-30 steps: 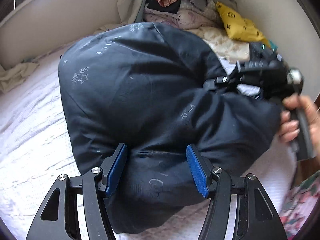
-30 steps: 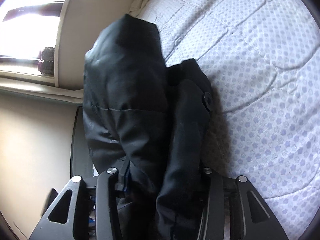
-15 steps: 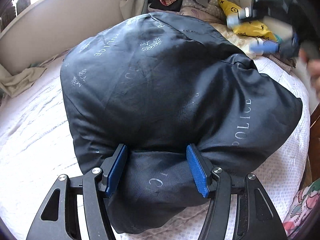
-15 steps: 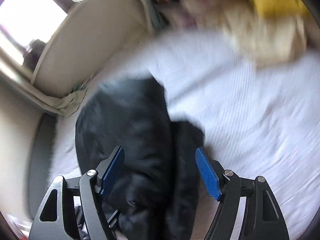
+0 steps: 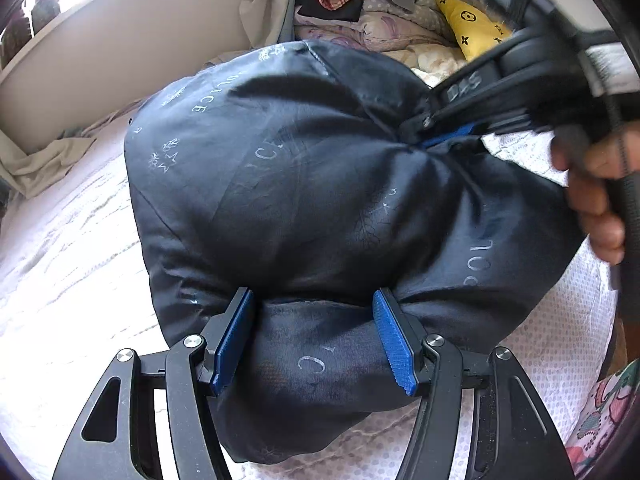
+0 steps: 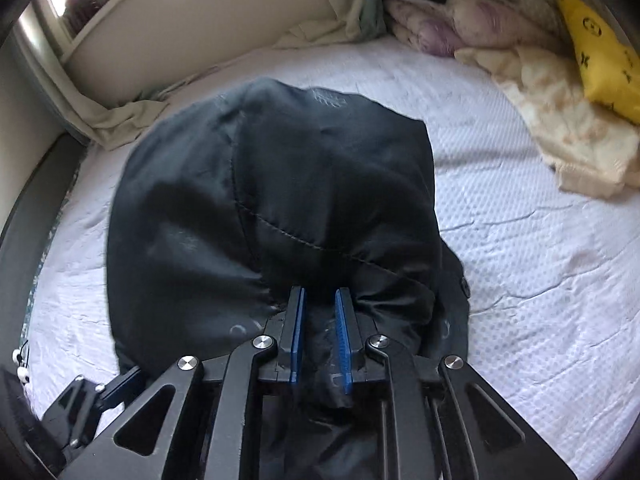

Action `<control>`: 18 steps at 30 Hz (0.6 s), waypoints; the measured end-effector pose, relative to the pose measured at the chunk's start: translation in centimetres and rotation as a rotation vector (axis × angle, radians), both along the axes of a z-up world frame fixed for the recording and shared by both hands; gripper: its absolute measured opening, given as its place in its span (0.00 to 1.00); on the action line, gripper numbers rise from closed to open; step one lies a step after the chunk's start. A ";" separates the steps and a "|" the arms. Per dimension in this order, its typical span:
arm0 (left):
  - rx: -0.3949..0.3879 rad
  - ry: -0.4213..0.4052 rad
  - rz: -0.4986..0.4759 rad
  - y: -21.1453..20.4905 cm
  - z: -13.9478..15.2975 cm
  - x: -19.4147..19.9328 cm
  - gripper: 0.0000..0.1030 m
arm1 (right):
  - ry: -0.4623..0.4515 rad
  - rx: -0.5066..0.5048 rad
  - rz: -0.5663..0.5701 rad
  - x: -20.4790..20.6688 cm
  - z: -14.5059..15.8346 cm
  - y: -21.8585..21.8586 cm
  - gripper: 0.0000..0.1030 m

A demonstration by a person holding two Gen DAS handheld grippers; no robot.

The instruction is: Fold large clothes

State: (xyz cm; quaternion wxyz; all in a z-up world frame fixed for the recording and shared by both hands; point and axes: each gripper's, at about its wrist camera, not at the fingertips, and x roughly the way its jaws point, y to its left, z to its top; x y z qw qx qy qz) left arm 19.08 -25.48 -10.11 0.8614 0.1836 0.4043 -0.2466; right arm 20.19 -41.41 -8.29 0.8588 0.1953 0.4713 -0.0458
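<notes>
A dark navy padded jacket [image 5: 304, 200] with faint printed lettering lies bunched on the white bed [image 5: 60, 280]. My left gripper [image 5: 314, 312] has its blue pads spread wide, with a fold of the jacket's near edge bulging between them. My right gripper [image 6: 320, 304] is shut on a pinch of the jacket [image 6: 280, 184] at its right side. In the left wrist view the right gripper [image 5: 444, 136] shows at the upper right, held by a hand, biting into the fabric.
A pile of clothes and bedding [image 5: 380, 12] with a yellow pillow [image 5: 472, 24] lies at the far end of the bed. A cream blanket [image 6: 568, 128] lies on the right. A beige headboard wall [image 5: 140, 60] curves along the far side.
My right gripper let go of the jacket, swung over it with jaws open, then closed on a new pinch at the jacket's right side. My left gripper stayed in place.
</notes>
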 end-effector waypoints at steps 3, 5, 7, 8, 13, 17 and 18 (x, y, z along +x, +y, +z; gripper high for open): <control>-0.008 0.005 -0.004 0.1 0.1 0.0 0.63 | -0.001 0.038 -0.020 0.3 -1.4 -1.0 0.09; -0.012 0.005 -0.007 0.1 0.1 0.0 0.63 | -0.001 0.054 -0.032 0.7 -2.9 -1.7 0.05; -0.014 0.003 -0.010 0.1 0.2 0.0 0.63 | -0.007 0.051 -0.041 1.0 -3.8 -2.1 0.02; -0.018 0.004 -0.011 0.0 0.2 0.0 0.63 | -0.014 0.028 -0.039 1.1 -4.3 -2.1 0.00; -0.030 0.003 -0.021 0.0 0.3 -0.1 0.63 | -0.087 -0.103 -0.038 0.8 -5.6 -1.0 0.00; -0.036 0.000 -0.026 0.1 0.2 -0.4 0.63 | -0.155 -0.087 -0.063 0.3 -6.2 -1.5 0.00; -0.033 -0.004 -0.026 0.2 0.1 -0.5 0.63 | -0.155 -0.070 -0.069 0.2 -6.1 -1.6 0.00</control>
